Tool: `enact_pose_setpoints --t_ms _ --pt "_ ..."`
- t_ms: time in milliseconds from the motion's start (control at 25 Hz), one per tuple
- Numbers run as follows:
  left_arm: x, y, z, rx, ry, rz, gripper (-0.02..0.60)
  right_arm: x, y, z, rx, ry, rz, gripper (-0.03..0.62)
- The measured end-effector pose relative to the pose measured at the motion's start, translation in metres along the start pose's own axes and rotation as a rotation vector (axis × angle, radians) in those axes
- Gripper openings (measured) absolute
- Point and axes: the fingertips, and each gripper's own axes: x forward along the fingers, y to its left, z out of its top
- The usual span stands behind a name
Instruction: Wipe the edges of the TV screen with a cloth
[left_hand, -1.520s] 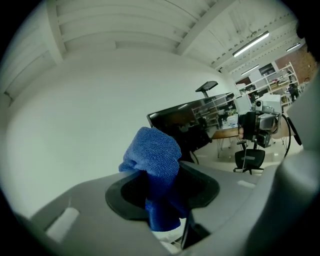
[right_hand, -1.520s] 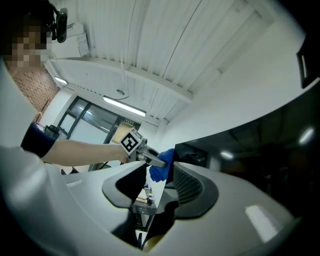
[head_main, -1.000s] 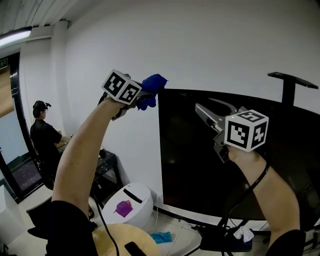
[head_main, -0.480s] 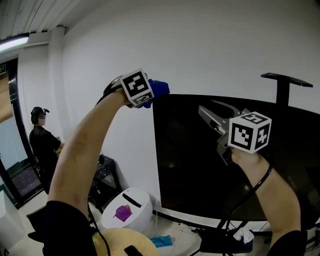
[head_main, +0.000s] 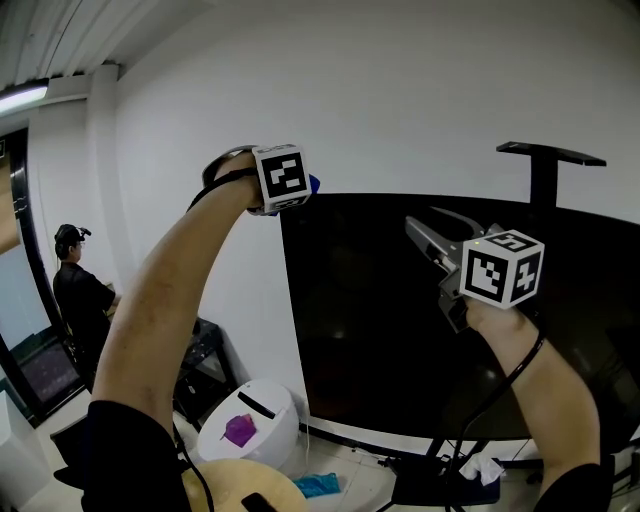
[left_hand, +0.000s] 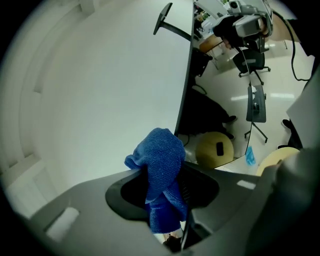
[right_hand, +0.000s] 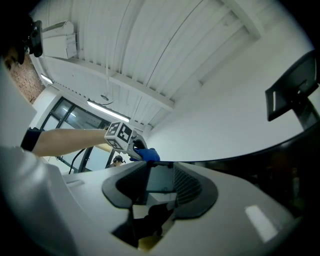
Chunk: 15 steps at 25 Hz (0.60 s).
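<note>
1 cloth (left_hand: 161, 150), pinched by left gripper (left_hand: 163, 186), seemingly at TV (head_main: 400, 330) corner.

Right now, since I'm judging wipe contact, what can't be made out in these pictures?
Whether the blue cloth touches the TV: head view, the left tool's marker cube covers it; right gripper view, too small.
TV's right edge: head view, cut off by the frame.
TV's bottom edge, partly: head view, behind the right forearm.
</note>
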Motion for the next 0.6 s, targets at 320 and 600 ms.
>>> enact_pose_setpoints --t_ms 320,600 --pt "-0.012 -0.003 0.026 0.054 0.026 0.01 0.144 -0.023 -0.013 0.008 0.007 -0.011 -0.033 0.172" --pt "-0.027 -0.02 0.088 0.088 0.016 0.02 0.144 -0.073 -0.039 0.012 -0.02 0.004 -0.042 0.172"
